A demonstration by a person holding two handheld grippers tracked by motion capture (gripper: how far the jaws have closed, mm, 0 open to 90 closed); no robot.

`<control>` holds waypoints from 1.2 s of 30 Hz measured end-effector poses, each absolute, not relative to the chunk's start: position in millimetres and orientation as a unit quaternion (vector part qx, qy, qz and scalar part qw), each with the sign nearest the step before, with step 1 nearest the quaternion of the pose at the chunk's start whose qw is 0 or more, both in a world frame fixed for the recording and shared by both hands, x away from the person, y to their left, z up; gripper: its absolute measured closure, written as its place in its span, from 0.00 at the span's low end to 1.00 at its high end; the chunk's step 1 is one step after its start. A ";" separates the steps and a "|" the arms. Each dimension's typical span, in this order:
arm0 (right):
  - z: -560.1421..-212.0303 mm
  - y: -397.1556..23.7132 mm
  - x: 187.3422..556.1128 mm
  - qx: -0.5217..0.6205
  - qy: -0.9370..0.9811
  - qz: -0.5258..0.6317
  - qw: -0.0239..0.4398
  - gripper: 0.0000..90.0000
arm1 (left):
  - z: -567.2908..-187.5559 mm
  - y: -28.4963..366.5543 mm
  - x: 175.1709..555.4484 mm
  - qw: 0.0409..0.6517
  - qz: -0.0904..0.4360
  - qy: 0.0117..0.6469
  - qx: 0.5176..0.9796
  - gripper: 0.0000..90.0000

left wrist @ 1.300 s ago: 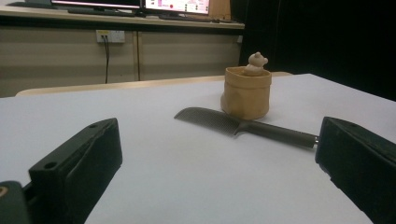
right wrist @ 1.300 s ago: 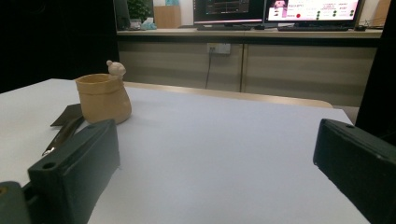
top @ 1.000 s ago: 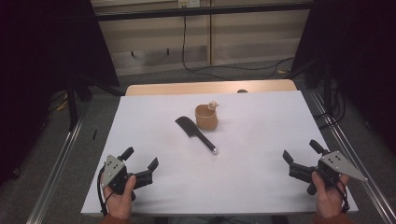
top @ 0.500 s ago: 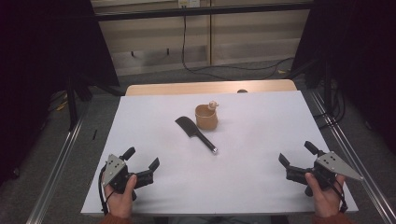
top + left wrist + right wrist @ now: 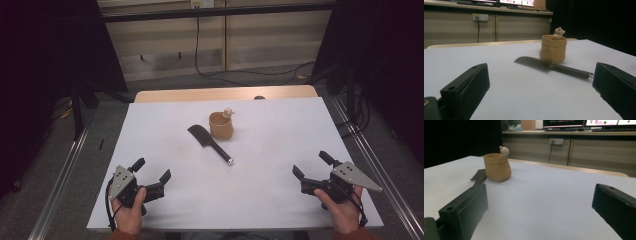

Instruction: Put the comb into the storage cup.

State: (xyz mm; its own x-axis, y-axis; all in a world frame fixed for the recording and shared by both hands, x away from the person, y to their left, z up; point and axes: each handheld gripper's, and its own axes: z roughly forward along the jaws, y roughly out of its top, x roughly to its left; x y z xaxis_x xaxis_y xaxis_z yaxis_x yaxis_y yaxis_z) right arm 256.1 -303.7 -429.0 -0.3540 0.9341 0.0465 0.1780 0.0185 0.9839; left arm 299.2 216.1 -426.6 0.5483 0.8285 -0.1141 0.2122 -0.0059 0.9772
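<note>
A white table (image 5: 260, 210) stands in a dim room, with beige cabinets and cables on the floor behind it. Near the middle of the table lies a dark comb (image 5: 209, 143), its teeth end pointing away from the person and its handle towards them. Just beside it, on the far right, stands a small tan pot (image 5: 221, 125) with a little pale figure on its rim. At the near left corner, the left gripper (image 5: 151, 175) has its jaws wide apart, holding nothing. At the near right, the right gripper (image 5: 311, 166) is likewise wide apart and empty. Both are well apart from the comb.
</note>
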 end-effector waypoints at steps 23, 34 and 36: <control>-429.2 -268.6 276.9 0.402 0.665 0.546 0.315 0.02 | -424.3 212.4 296.7 0.589 0.265 0.381 0.661 0.01; -428.2 -246.5 293.9 0.380 0.681 0.545 0.310 0.03 | -426.3 211.2 298.2 0.587 0.258 0.381 0.666 0.01; -427.7 -244.3 297.7 0.381 0.680 0.546 0.307 0.05 | -426.4 212.3 298.1 0.588 0.259 0.383 0.663 0.01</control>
State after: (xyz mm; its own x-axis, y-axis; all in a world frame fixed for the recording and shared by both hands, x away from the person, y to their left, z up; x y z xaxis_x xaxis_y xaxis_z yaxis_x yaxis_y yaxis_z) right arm 297.7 -244.3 -427.7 -0.5221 0.8529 -0.0019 0.1825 0.1138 0.9766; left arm 298.1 212.3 -426.4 0.5721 0.8131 -0.1077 0.2041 -0.0140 0.9789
